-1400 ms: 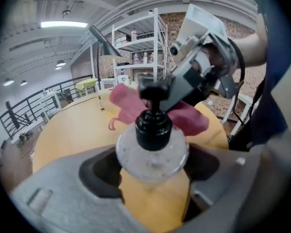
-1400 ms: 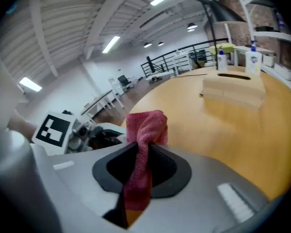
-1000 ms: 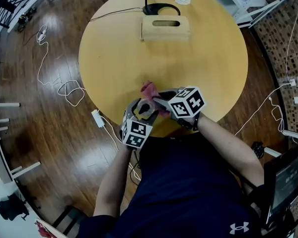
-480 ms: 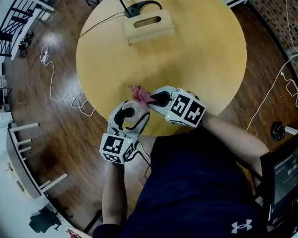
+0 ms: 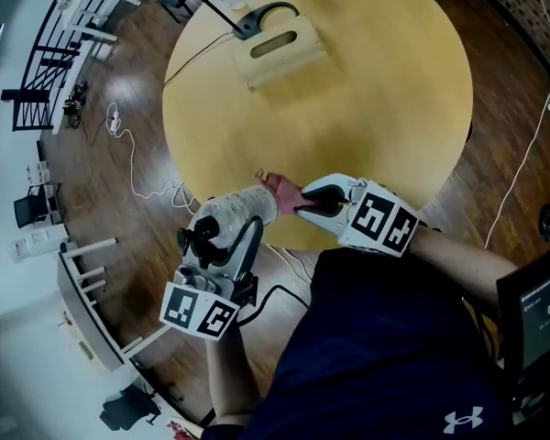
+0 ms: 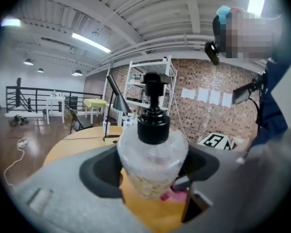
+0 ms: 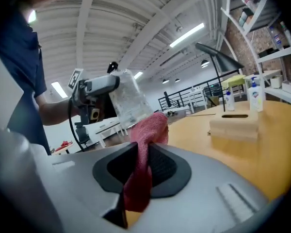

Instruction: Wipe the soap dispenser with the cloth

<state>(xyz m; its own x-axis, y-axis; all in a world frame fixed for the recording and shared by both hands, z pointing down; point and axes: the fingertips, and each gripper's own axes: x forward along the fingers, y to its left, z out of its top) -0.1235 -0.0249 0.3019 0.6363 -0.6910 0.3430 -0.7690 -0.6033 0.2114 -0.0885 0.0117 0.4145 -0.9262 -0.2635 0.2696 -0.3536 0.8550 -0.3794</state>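
Note:
A clear soap dispenser (image 5: 234, 211) with a black pump top (image 6: 152, 108) is clamped in my left gripper (image 5: 227, 232), raised off the round wooden table (image 5: 367, 90) near its front edge. Its clear body (image 6: 152, 164) fills the gap between the grey jaws in the left gripper view. My right gripper (image 5: 302, 200) is shut on a red cloth (image 5: 280, 191), whose folded end (image 7: 144, 149) sticks out past the jaws. The cloth's tip sits right at the dispenser's bottom end (image 7: 128, 98); whether they touch I cannot tell.
A wooden box with a slot (image 5: 280, 46) and a black lamp base (image 5: 270, 14) stand at the table's far side, with white bottles (image 7: 254, 93) behind. White cables (image 5: 133, 154) trail over the dark wood floor at left. A monitor (image 5: 541, 310) is at right.
Both grippers have risen; the left lifted the dispenser up from the table edge and tipped it toward the cloth. The right gripper still grips the cloth, now beside the dispenser's base.

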